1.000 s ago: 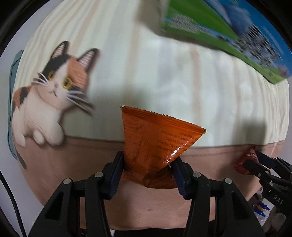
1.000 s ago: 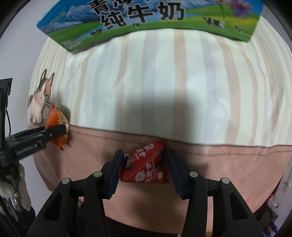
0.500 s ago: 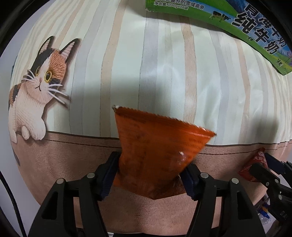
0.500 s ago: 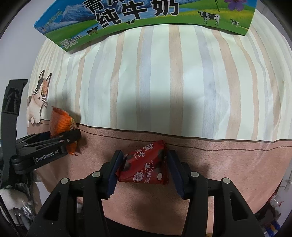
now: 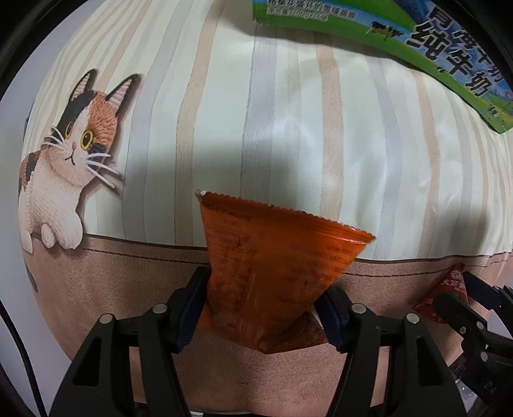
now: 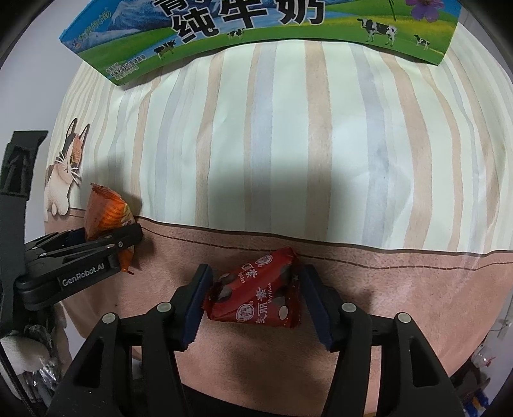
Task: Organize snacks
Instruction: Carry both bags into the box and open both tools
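Left tool (image 5: 259, 308): pointed down over striped cream-and-pink cloth with a brown lower band (image 5: 288, 134); jaws closing, pads pressed on crinkled orange foil snack packet (image 5: 272, 272), gripped at its narrow lower part, wide serrated top edge flared above the brown band's seam.

Right tool (image 6: 253, 298): jaws opening, small red foil snack packet with white lettering (image 6: 256, 298) between them, on the brown band just below the seam; left pad touching, right pad just clear.

Green-and-blue milk carton box (image 6: 256, 29): far edge of cloth, well apart from both packets.

Printed calico cat (image 5: 67, 166): left end of the seam.

Milk carton (image 6: 256, 29) cut off by top edge.
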{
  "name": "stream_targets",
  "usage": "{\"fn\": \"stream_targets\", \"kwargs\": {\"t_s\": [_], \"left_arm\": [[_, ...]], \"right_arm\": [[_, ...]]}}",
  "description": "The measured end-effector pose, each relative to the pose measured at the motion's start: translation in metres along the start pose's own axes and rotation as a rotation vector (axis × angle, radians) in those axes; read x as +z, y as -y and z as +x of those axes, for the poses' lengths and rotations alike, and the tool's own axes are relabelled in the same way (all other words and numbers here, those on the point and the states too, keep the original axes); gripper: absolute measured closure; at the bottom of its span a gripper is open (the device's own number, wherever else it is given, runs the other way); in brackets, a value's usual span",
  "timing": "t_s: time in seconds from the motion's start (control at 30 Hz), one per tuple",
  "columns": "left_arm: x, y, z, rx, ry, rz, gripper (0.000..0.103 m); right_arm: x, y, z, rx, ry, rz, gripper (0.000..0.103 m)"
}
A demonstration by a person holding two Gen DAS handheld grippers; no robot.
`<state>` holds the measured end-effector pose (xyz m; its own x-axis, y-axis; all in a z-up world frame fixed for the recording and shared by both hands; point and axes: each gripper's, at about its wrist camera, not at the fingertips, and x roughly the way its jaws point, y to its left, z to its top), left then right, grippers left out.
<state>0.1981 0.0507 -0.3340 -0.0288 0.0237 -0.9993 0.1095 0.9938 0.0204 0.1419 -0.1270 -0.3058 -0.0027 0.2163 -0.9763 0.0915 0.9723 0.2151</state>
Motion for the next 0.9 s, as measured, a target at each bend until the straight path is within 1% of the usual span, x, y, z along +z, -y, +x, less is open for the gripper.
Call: {"fn": "stream_targets", "kwargs": {"t_s": [0.03, 0.1, 0.27, 0.33, 0.53, 0.73, 0.83, 0.9], "left_arm": [[-0.001, 0.002, -0.002, -0.002, 0.005, 0.008, 0.051], [-0.003, 0.008, -0.007, -0.005, 0.013, 0.030, 0.053], [-0.003, 0.025, -0.028, -0.035, 0.037, 0.072, 0.054], [0.000, 0.032, -0.044, -0.046, 0.065, 0.084, 0.054], [0.019, 0.049, -0.099, -0.086, 0.166, 0.109, 0.054], [0.037, 0.058, -0.154, -0.150, 0.257, 0.122, 0.054], [0.050, 0.058, -0.186, -0.219, 0.290, 0.135, 0.054], [0.061, 0.061, -0.206, -0.244, 0.321, 0.148, 0.054]], "right_arm": [[0.000, -0.001, 0.000, 0.003, 0.007, 0.000, 0.047], [-0.001, -0.003, -0.002, 0.009, 0.021, -0.006, 0.048], [0.000, -0.004, -0.016, 0.038, 0.062, -0.025, 0.055], [0.001, -0.006, -0.025, 0.037, 0.085, -0.035, 0.058], [0.012, 0.001, -0.057, 0.055, 0.153, -0.026, 0.058], [0.025, 0.011, -0.108, 0.086, 0.243, -0.027, 0.058], [0.035, 0.015, -0.142, 0.106, 0.305, -0.023, 0.058], [0.044, 0.018, -0.165, 0.121, 0.347, -0.018, 0.058]]}}
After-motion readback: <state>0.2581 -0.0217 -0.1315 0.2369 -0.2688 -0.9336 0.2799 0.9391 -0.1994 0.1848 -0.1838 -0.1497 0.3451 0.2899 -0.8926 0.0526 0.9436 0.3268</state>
